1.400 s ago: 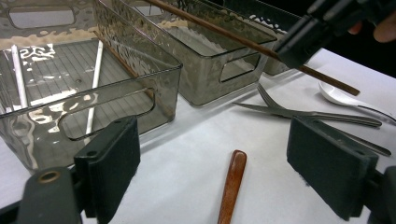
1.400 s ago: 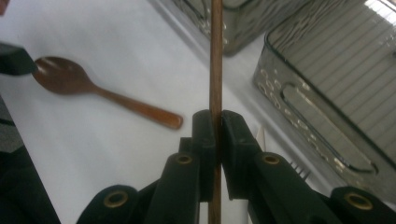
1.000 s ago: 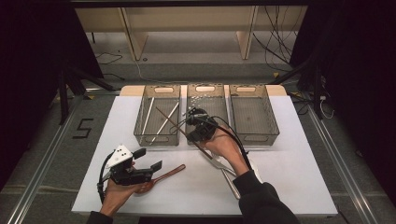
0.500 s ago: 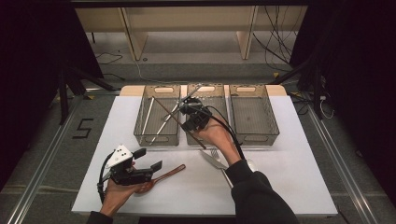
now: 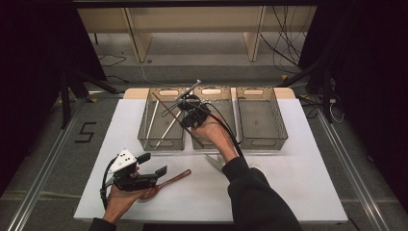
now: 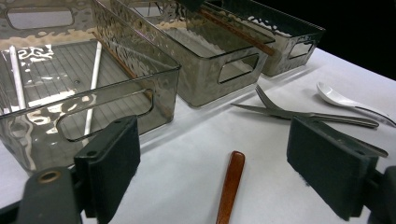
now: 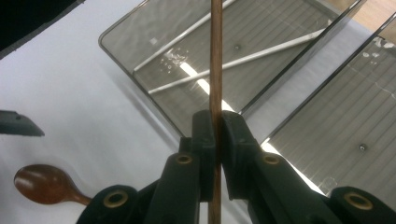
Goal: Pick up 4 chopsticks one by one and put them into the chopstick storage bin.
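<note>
My right gripper (image 5: pixel 185 120) hangs over the wall between the left bin (image 5: pixel 144 132) and the middle bin (image 5: pixel 214 143), shut on a brown wooden chopstick (image 5: pixel 163 103). In the right gripper view the chopstick (image 7: pixel 215 56) runs straight up from the pinched pads (image 7: pixel 205 140), above the left bin (image 7: pixel 140 28) and its two pale chopsticks (image 7: pixel 243 60). At the table's front left my left gripper (image 5: pixel 154 164) stands open and low over a wooden spoon (image 5: pixel 171 179). The spoon's handle (image 6: pixel 229 186) lies between the wide-apart jaws, untouched.
A third clear bin (image 5: pixel 262 115) stands at the back right. A fork and a knife (image 6: pixel 303 114) lie crossed on the white table (image 5: pixel 298 187) in front of the middle bin, a white spoon (image 6: pixel 334 95) beside them. Black frames and cables surround the table.
My right hand has carried the brown chopstick away from the front of the middle bin, back and left toward the left bin. The left gripper has stayed put.
</note>
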A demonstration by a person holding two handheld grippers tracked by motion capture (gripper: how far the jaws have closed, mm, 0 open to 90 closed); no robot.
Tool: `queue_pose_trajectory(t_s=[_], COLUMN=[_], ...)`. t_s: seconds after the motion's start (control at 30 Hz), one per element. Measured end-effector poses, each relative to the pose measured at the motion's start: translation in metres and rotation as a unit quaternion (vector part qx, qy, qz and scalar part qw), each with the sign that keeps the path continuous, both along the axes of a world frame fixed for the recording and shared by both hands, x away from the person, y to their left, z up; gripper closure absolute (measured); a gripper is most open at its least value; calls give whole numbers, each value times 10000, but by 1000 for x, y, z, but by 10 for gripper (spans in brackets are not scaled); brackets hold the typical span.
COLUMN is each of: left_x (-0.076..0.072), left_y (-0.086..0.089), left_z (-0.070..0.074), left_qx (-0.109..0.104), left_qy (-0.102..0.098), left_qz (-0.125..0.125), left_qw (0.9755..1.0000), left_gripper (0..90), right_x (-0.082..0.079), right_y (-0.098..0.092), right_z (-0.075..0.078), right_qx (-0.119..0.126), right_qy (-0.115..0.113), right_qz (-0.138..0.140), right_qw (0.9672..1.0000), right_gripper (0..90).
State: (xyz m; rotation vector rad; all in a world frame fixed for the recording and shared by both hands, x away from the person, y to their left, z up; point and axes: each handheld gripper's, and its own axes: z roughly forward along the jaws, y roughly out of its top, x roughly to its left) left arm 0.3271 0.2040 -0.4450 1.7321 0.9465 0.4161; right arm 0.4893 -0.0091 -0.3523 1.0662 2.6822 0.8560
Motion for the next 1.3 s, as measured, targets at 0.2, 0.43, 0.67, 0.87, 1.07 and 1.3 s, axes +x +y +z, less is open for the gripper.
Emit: queue_pose_trajectory(t_s=[0.2, 0.43, 0.67, 0.87, 1.07, 1.3], left_x=[0, 0, 0, 0, 0, 0], left_y=[0, 0, 0, 0, 0, 0], left_z=[0, 0, 0, 0, 1, 1], left_qx=[24, -20, -1, -32, -24, -21], left_qy=[-2, -2, -3, -4, -12, -12], left_qz=[-13, -2, -15, -14, -27, -32], left_qw=[10000, 10000, 10000, 10000, 10000, 10000], left_gripper=[171, 171, 171, 171, 171, 171], right_x=[9, 22, 34, 42, 48, 51], right_y=[7, 15, 22, 29, 33, 41], right_z=[1, 1, -3, -5, -6, -7], right_qx=[65, 213, 350, 459, 575, 610], right_qy=[29, 115, 176, 222, 212, 181], right_qz=[-69, -192, -344, -493, -609, -661], right_qw=[10000, 9995, 9986, 9975, 9963, 9958], right_gripper=[850, 850, 849, 849, 849, 849])
